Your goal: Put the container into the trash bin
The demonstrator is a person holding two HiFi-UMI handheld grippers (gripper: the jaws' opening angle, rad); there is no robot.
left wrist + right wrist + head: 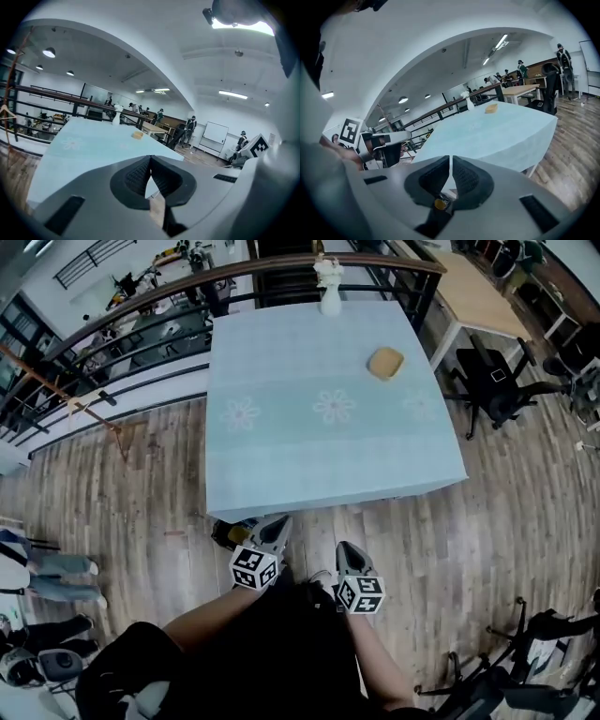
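The left claw [278, 524] and the right claw [348, 550] are both clenched with nothing between their jaws. They are held low over the wooden floor [141, 502], just short of the near edge of the tabletop [281, 456]. The container [385, 363] lies on the far right part of the pale blue cloth, well apart from both claws. It is small, tan and a rounded square, too small to show any lid. Just beside the left claw a dark thing [228, 532] with some yellow on it sits half hidden under the cloth's edge, and I cannot tell what it is. A white vase [328, 289] stands at the far edge before a railing [141, 301]. A black office chair [492, 381] stands to the right.
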